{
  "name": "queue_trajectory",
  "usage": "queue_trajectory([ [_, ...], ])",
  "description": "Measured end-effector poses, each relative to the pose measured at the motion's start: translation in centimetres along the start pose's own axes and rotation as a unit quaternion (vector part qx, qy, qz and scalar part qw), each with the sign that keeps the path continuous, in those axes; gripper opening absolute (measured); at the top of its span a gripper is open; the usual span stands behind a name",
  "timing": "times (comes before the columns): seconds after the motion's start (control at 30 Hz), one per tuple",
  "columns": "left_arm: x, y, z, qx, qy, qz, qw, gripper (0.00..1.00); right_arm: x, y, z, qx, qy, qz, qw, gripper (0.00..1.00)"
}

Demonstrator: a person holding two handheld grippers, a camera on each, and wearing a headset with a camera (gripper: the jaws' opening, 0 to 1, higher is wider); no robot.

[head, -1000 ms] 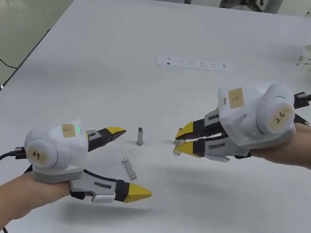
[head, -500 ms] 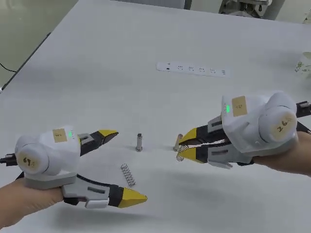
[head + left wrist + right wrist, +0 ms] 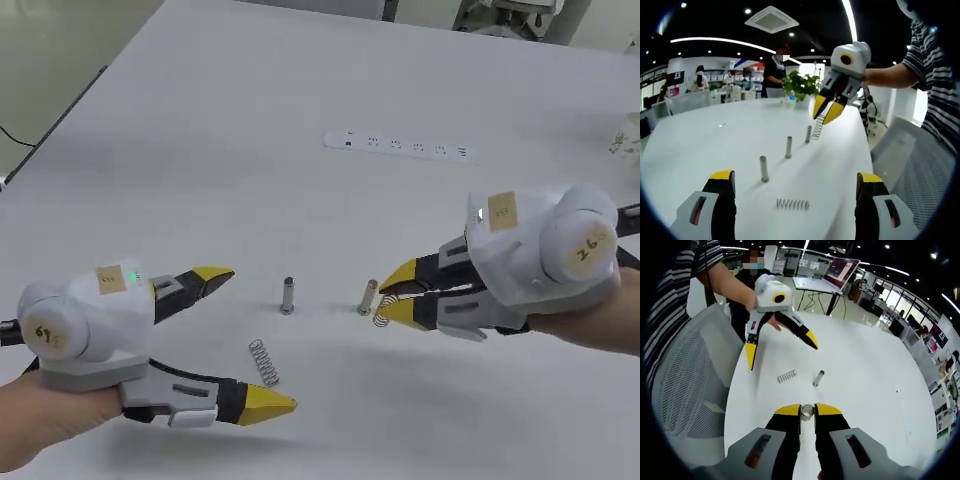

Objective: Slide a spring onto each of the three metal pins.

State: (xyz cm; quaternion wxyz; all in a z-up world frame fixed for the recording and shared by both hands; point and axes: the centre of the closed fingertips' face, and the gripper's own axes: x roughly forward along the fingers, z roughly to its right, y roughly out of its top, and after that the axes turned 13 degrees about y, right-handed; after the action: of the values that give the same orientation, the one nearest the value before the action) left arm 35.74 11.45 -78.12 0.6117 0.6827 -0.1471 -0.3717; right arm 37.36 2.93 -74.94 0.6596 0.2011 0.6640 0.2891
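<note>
Head view: right of the middle pin (image 3: pixel 288 295), the right gripper (image 3: pixel 392 297) clamps a spring (image 3: pixel 383 317) beside another pin (image 3: pixel 368 296); a loose spring (image 3: pixel 263 360) lies near, between the parted jaws of the left gripper (image 3: pixel 245 340).

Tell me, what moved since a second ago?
The right gripper, shut on its spring, eased back a little to the right, away from the pin beside it. The left gripper, open, drew back leftwards. The loose spring and the other pin stayed put; no spring is on a pin.
</note>
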Motion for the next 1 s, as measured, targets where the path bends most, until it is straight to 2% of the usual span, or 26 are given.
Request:
queue_trajectory([
  [0.3,0.0,0.0,-0.1,0.001,-0.001,-0.001,1.0,0.98,0.2,-0.7,0.6,0.033,0.016,-0.001,0.9993,0.07],
  [0.5,-0.1,-0.2,-0.2,0.002,-0.002,-0.004,1.0,0.98,0.3,-0.3,0.8,0.053,0.033,0.007,0.998,0.07],
  [0.6,-0.1,-0.3,-0.1,0.003,-0.002,-0.006,1.0,0.98,0.2,-0.1,1.2,0.055,0.033,0.006,0.9979,0.07],
  [0.7,-0.2,-0.4,-0.2,0.004,0.0,-0.006,1.0,0.98,0.0,0.3,1.8,0.069,0.033,0.017,0.997,0.07],
  [1.0,-0.4,-0.6,-0.3,0.003,0.0,-0.006,1.0,0.98,-0.7,1.0,3.5,0.07,0.022,0.019,0.9971,0.07],
])
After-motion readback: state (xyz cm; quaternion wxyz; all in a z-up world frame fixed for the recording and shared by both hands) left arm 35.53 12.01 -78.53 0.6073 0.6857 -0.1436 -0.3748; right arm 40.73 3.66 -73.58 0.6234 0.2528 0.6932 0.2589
